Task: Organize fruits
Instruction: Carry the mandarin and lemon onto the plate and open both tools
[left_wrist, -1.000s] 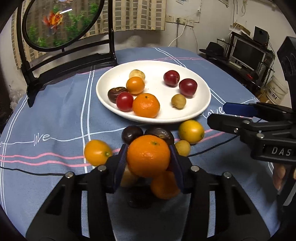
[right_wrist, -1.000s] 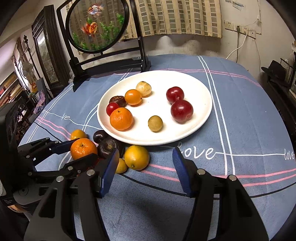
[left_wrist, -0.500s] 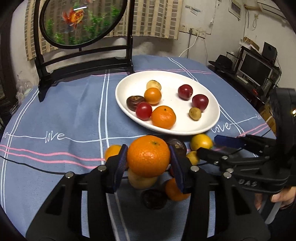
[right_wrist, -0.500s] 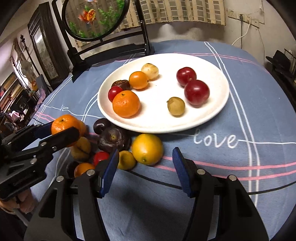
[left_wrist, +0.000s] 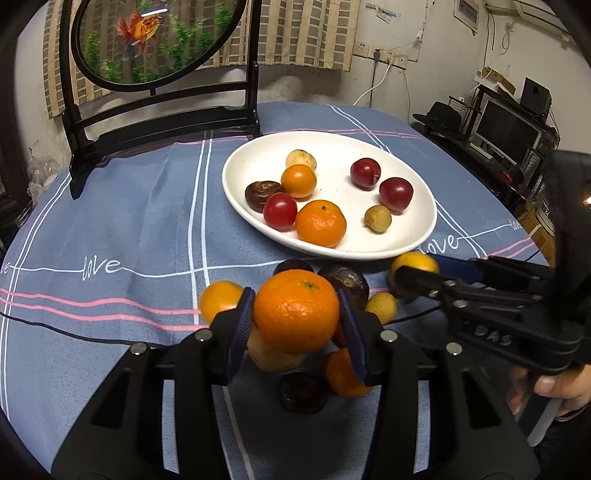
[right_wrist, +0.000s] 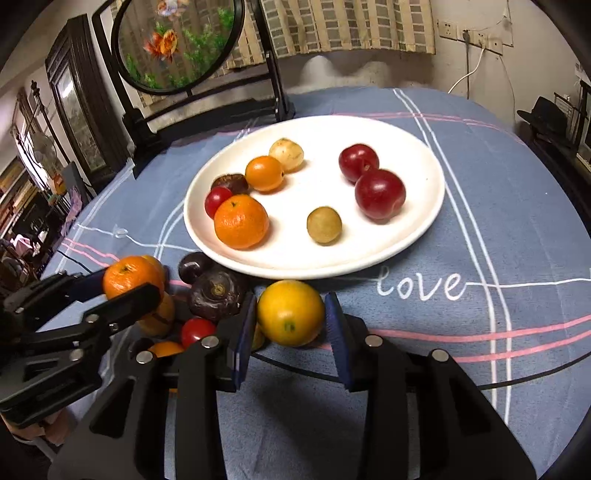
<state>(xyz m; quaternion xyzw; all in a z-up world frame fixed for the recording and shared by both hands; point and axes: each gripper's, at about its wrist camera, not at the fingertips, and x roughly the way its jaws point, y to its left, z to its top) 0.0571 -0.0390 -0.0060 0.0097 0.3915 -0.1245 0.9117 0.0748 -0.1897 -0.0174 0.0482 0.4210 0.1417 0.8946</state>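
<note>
My left gripper (left_wrist: 295, 321) is shut on an orange mandarin (left_wrist: 296, 309) and holds it above the loose fruit; it also shows in the right wrist view (right_wrist: 127, 282). My right gripper (right_wrist: 289, 317) has closed around a yellow-orange fruit (right_wrist: 290, 312) on the cloth just in front of the white plate (right_wrist: 417, 236); its pads sit at the fruit's sides. The plate (left_wrist: 413, 236) holds several fruits: a mandarin (right_wrist: 241, 220), red plums (right_wrist: 379, 193) and small ones.
Loose fruit lies between the grippers: a dark purple fruit (right_wrist: 216, 293), a red cherry tomato (right_wrist: 197, 331), small orange and yellow ones. A round fish-picture screen on a black stand (right_wrist: 177, 40) is behind the plate. The blue cloth (right_wrist: 498, 184) covers the round table.
My right gripper moved forward and closed from wide open onto the yellow-orange fruit. My left gripper kept the mandarin and shifted a little.
</note>
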